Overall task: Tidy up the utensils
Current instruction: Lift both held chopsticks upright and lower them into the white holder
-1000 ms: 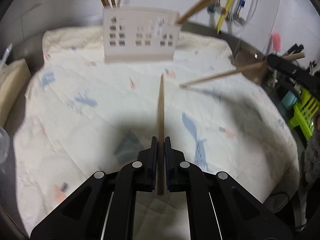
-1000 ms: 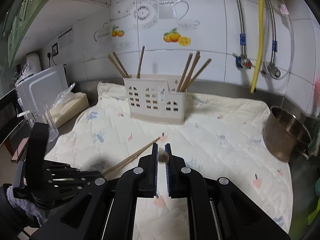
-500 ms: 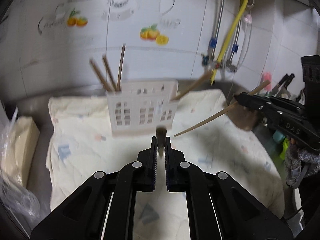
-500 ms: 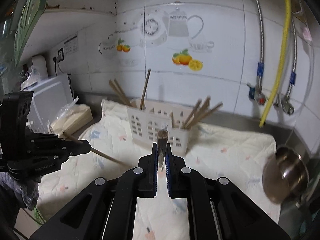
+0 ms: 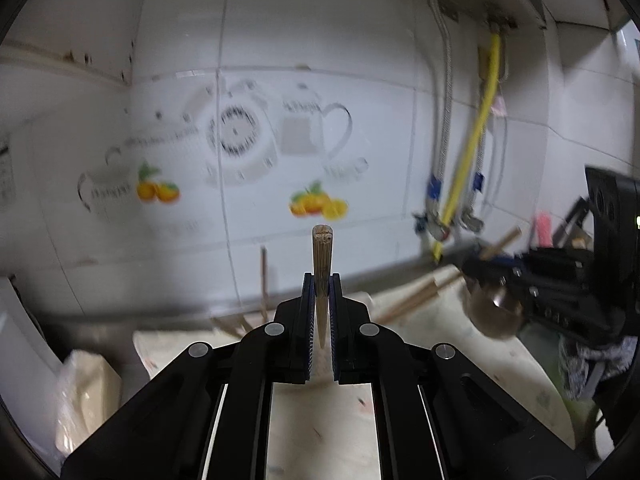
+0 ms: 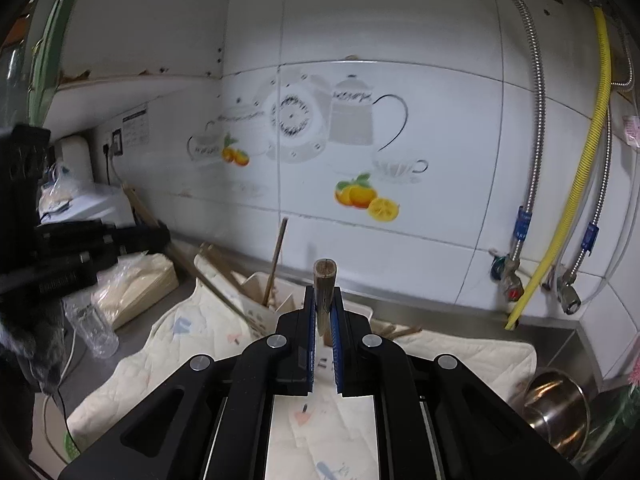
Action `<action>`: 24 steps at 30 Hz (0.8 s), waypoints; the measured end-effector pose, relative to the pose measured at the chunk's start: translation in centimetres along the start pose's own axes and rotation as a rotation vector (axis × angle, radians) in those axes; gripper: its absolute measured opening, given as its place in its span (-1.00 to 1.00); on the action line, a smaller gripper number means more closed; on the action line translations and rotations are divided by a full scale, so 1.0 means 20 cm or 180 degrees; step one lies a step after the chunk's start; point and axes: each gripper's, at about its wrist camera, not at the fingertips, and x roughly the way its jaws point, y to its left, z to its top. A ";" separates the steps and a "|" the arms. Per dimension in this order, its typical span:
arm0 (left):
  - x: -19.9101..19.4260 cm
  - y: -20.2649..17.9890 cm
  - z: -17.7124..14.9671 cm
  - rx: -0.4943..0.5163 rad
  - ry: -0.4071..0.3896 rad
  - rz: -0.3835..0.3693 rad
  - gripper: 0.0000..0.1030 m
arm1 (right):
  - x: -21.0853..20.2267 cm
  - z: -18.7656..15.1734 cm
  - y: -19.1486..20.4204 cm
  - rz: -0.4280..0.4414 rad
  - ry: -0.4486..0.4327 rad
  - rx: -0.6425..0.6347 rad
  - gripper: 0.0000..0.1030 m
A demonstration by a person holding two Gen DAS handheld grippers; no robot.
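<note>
The left gripper squeezed one wooden chopstick. The right gripper squeezed another chopstick, above the white holder.

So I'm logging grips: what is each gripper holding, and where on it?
Left gripper: a wooden chopstick, pinched along its shaft, thick end poking out ahead. Right gripper: another chopstick, gripped just behind its blunt end.
</note>
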 end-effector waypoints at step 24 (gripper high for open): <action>0.46 0.17 -0.16 -0.0150 0.0542 0.0182 -0.88 | 0.46 -0.05 -0.10 0.0027 0.0501 0.0159 -0.86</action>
